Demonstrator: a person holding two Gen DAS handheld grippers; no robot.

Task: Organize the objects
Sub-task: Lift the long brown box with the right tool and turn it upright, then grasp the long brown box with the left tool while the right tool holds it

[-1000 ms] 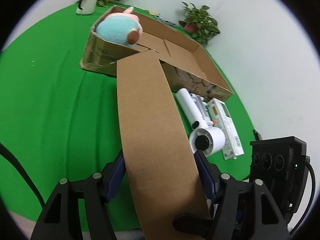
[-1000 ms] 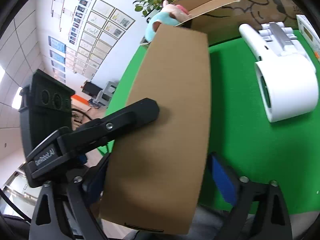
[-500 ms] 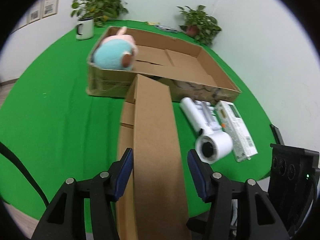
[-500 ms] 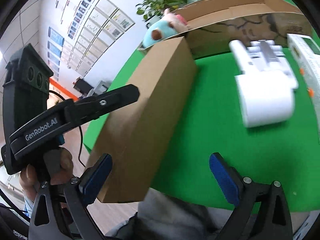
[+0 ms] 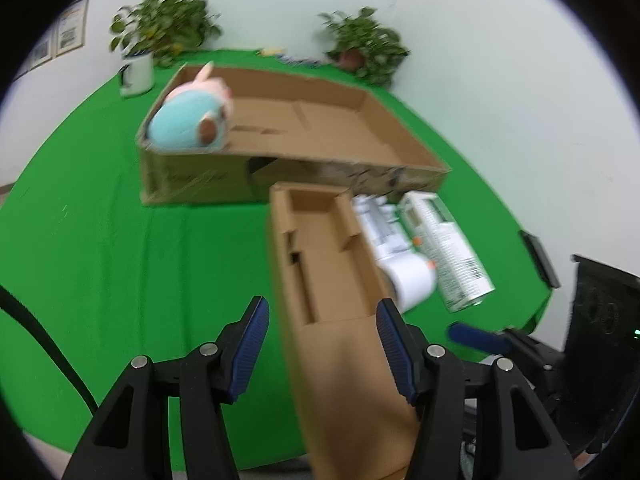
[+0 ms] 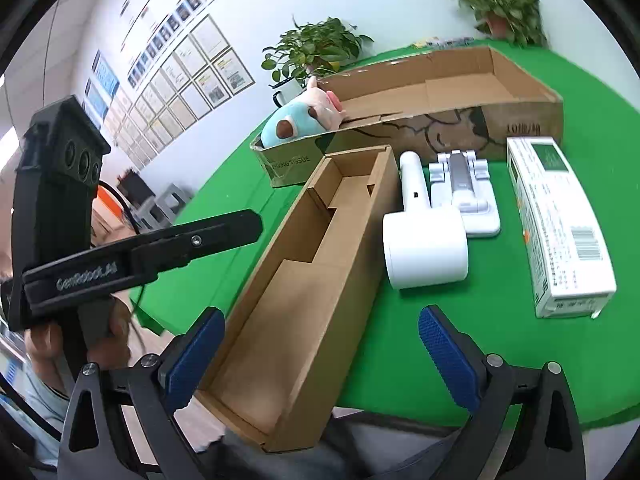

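The long open brown cardboard box [image 6: 304,280] lies on the green table [image 5: 120,260], its near end over the edge. The left gripper [image 5: 320,344] has its jaws about the box, only the right pad touching. The right gripper [image 6: 316,356] holds nothing, jaws wide.

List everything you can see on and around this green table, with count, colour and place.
Long narrow cardboard box: 1, brown, open side up, near table edge.
Large cardboard tray: 1, brown, behind it.
Plush toy: 1, blue and pink, in the tray's left end.
Handheld appliance: 1, white, right of the narrow box.
Appliance stand: 1, white and grey, beside it.
Printed carton: 1, white and green, far right.
Potted plants: 2, green, table's far edge.
Table: 1, green cloth.
Left gripper: black, blue pads, straddling the narrow box.
Right gripper: open.
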